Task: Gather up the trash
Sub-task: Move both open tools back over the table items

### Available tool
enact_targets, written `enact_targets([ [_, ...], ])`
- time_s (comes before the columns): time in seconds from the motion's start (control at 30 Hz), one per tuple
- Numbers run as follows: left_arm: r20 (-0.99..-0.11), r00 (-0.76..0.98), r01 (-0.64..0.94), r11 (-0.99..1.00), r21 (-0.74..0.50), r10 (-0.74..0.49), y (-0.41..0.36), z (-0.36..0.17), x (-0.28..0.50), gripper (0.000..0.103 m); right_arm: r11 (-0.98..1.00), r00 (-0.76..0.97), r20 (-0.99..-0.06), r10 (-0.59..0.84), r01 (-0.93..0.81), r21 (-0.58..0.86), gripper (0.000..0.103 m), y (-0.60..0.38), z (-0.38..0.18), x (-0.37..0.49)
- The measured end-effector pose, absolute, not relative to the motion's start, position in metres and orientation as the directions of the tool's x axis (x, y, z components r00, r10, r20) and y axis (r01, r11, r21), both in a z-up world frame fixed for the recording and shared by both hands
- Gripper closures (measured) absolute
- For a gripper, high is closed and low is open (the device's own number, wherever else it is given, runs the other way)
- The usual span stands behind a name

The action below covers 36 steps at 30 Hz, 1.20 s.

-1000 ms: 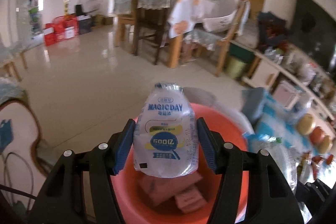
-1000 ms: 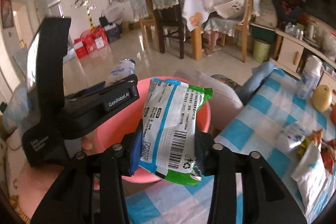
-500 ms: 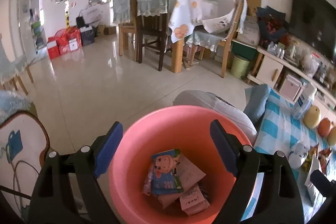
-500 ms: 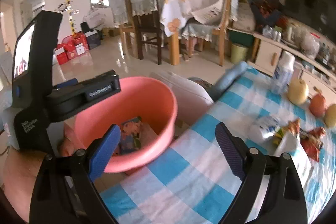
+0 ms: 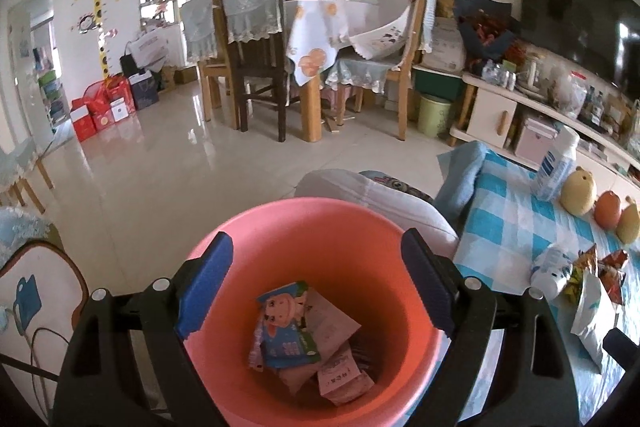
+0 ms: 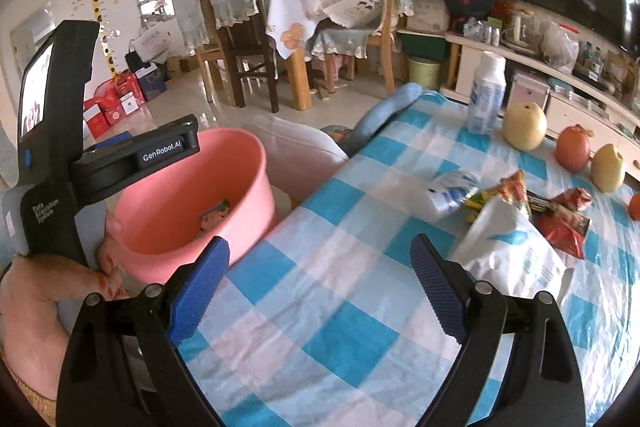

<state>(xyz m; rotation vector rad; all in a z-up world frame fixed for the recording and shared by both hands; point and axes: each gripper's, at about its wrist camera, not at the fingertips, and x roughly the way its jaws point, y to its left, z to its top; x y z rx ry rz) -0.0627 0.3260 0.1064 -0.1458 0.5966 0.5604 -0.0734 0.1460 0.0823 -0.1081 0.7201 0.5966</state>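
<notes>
Left wrist: left hand-held gripper (image 5: 316, 285) released, empty, pink bin (image 5: 320, 215) directly below | Right wrist: right hand-held gripper (image 6: 320, 277) jaws opening, empty; white bag (image 6: 516, 251) ahead-right on tabletop (image 6: 340, 307) | advice: approach low, pinch bag edge.

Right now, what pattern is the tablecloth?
Blue-and-white checks on the tablecloth; clearest in the right wrist view.

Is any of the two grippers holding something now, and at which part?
Nothing is held. The left gripper is open above the pink bucket; the right gripper, opening, is empty.
</notes>
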Motion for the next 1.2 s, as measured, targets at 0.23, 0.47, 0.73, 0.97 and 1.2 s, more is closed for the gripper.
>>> enact_targets([
  [0.23, -0.563, 0.694, -0.494, 0.866, 0.081, 0.449, 0.301, 0.105, -0.053, 0.016, 0.845, 0.6, -0.653, 0.462, -0.522, 0.119, 0.009, 0.122, 0.078, -0.072],
  [0.47, -0.56, 0.7, -0.463, 0.878, 0.118, 0.444, 0.283, 0.103, -0.047, 0.016, 0.857, 0.608, -0.65, 0.455, -0.498, 0.133, 0.009, 0.103, 0.074, -0.069],
  [0.73, -0.555, 0.714, -0.413, 0.897, 0.159, 0.427, 0.258, 0.1, -0.039, 0.016, 0.876, 0.626, -0.648, 0.434, -0.461, 0.142, 0.009, 0.08, 0.073, -0.064],
  [0.97, -0.549, 0.735, -0.371, 0.914, 0.165, 0.398, 0.24, 0.1, -0.037, 0.016, 0.896, 0.644, -0.65, 0.404, -0.421, 0.14, 0.009, 0.057, 0.072, -0.059],
  [1.2, -0.545, 0.765, -0.309, 0.938, 0.16, 0.345, 0.218, 0.099, -0.034, 0.016, 0.912, 0.661, -0.652, 0.371, -0.391, 0.122, 0.009, 0.04, 0.072, -0.054],
])
